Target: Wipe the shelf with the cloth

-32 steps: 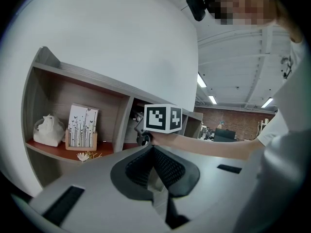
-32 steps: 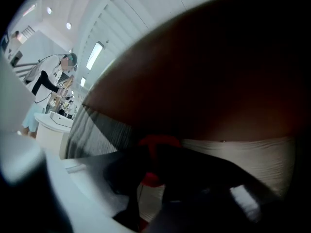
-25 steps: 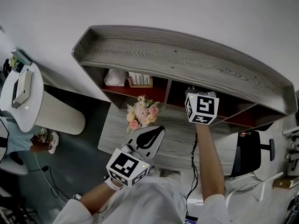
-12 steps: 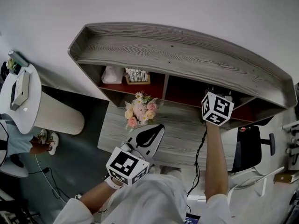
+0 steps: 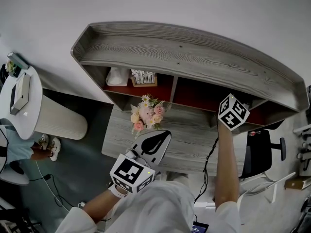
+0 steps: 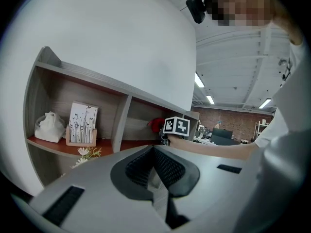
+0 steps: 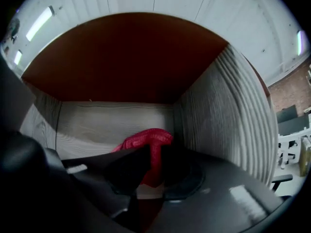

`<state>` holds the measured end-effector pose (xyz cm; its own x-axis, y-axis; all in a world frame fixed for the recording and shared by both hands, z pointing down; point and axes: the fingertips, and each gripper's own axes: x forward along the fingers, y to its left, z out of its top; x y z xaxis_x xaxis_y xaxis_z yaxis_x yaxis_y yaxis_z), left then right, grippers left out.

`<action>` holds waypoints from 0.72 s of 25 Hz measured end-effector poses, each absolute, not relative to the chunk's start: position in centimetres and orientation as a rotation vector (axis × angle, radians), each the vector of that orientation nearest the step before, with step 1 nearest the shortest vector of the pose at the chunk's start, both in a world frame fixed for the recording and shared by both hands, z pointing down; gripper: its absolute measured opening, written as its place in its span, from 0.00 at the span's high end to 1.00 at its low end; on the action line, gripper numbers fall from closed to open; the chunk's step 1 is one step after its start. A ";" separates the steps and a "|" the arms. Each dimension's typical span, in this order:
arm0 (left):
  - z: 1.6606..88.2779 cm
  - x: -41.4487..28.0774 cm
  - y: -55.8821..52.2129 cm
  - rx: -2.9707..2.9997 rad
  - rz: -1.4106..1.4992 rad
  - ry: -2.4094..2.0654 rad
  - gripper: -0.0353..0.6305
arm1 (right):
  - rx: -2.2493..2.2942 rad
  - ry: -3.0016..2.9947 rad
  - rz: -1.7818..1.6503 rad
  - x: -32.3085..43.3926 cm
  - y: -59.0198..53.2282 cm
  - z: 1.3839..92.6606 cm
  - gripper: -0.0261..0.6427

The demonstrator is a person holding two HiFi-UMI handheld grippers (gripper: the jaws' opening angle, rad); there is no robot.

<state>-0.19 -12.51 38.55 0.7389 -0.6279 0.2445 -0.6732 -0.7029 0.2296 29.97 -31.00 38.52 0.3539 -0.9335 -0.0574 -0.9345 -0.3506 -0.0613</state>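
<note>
A grey wooden shelf unit [image 5: 184, 52] with red-lined compartments stands against the white wall. My right gripper [image 7: 151, 165] is shut on a red cloth [image 7: 148, 141] inside the right compartment, close to the grey back wall [image 7: 107, 123] and the right side panel [image 7: 228, 115]. In the head view only its marker cube [image 5: 233, 111] shows at the compartment's mouth. The left gripper view catches the cloth [image 6: 156, 124] beside that cube [image 6: 176, 125]. My left gripper [image 5: 164, 136] hangs shut and empty near my body, over the lower grey board [image 5: 194, 140].
A bunch of flowers [image 5: 147, 114] stands on the lower board. The left compartment holds a white bundle [image 5: 118, 76] and a printed card stand [image 5: 143, 77]. A round white table [image 5: 22, 98] is at far left, a black chair [image 5: 257, 152] at right.
My right gripper has slid to the right along the right compartment with the red cloth. The left gripper has stayed where it was.
</note>
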 end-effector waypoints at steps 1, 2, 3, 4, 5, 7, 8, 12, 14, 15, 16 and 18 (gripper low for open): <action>38.8 -0.2 -12.5 2.634 0.216 -1.009 0.94 | -2.544 1.723 -0.001 30.2 -31.0 39.0 0.83; 38.9 -0.2 -12.4 2.633 0.219 -1.004 0.94 | -2.571 1.710 -0.022 30.3 -30.9 39.4 0.83; 38.9 -0.2 -12.3 2.633 0.220 -1.001 0.94 | -2.599 1.699 -0.045 30.5 -30.9 39.8 0.83; 38.9 -0.2 -12.2 2.635 0.218 -1.000 0.94 | -2.631 1.688 -0.069 30.6 -31.0 40.3 0.83; 38.8 -0.2 -12.2 2.636 0.215 -1.000 0.94 | -2.668 1.678 -0.095 30.7 -31.0 40.8 0.83; 38.7 -0.2 -12.2 2.637 0.207 -1.001 0.94 | -2.732 1.661 -0.154 30.9 -31.2 41.9 0.83; 38.7 -0.2 -12.2 2.636 0.205 -1.003 0.94 | -2.751 1.657 -0.176 30.9 -31.3 42.3 0.83; 38.7 -0.2 -12.2 2.639 0.203 -1.004 0.94 | -2.799 1.669 -0.219 31.0 -31.5 42.9 0.83; 38.6 -0.2 -12.1 2.640 0.202 -1.004 0.94 | -2.813 1.681 -0.303 31.1 -31.5 43.7 0.83; 38.5 -0.2 -12.0 2.640 0.202 -1.004 0.94 | -2.818 1.687 -0.355 31.1 -31.4 44.1 0.83; 38.5 -0.3 -12.0 2.639 0.203 -1.006 0.94 | -2.823 1.696 -0.399 31.1 -31.5 44.5 0.83; 38.6 -0.6 -11.9 2.633 0.205 -1.011 0.94 | -2.829 1.732 -0.469 30.9 -31.6 45.0 0.83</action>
<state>-0.55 -11.86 38.61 0.7402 -0.6274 0.2418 -0.6720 -0.7017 0.2366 30.89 -31.56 44.97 0.4327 -0.8347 0.3406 -0.8926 -0.4498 0.0317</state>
